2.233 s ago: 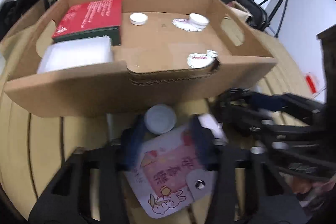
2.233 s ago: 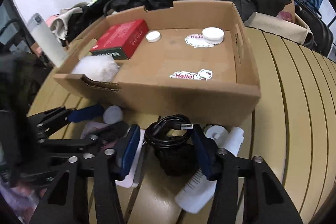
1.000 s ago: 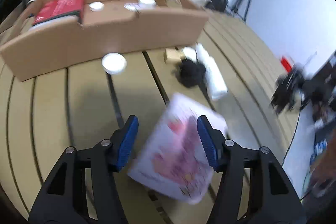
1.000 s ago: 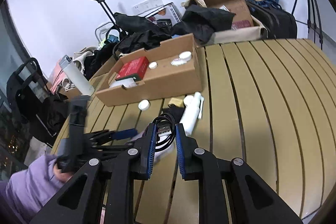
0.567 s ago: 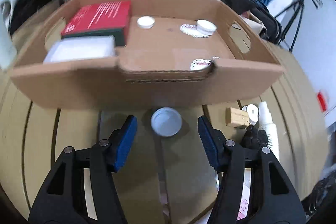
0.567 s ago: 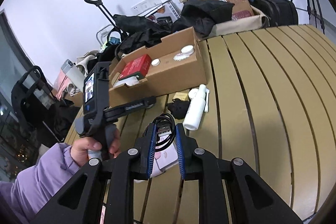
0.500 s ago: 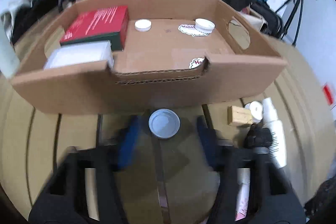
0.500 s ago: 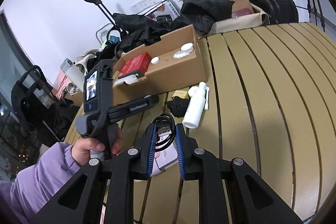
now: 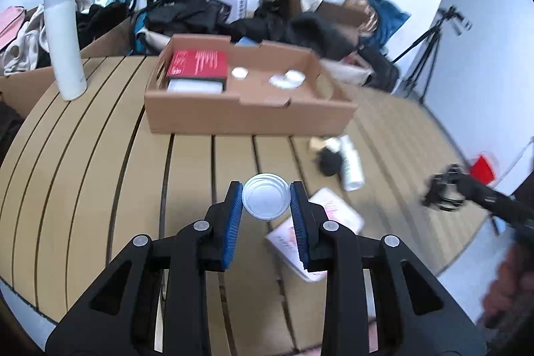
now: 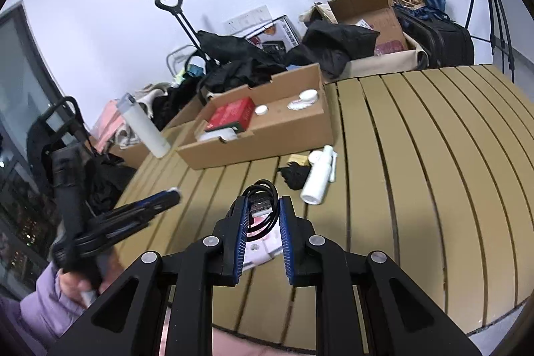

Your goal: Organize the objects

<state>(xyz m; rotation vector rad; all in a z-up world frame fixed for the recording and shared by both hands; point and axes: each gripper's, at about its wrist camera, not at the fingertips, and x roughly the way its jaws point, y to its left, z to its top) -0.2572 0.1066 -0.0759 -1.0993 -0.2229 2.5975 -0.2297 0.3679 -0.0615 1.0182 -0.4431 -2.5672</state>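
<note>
My left gripper (image 9: 266,192) is shut on a round white lid (image 9: 265,201) and holds it above the slatted table. My right gripper (image 10: 263,206) is shut on a coiled black USB cable (image 10: 261,202), also lifted above the table. The open cardboard box (image 9: 248,114) stands further back; it holds a red box (image 9: 197,65), a clear white pack and small white lids. The box also shows in the right wrist view (image 10: 263,135). A pink-and-white card (image 9: 317,227) lies flat on the table under my left gripper.
A white spray bottle (image 9: 350,164), a black bundle (image 9: 328,160) and a small wooden block (image 9: 315,142) lie right of the box front. A tall white flask (image 9: 63,39) stands at the left. Bags, clothes and boxes pile behind the table. The table edge curves near.
My left gripper let the card drop, closed on the round white lid in front of the box and lifted it back. My right gripper kept the cable raised.
</note>
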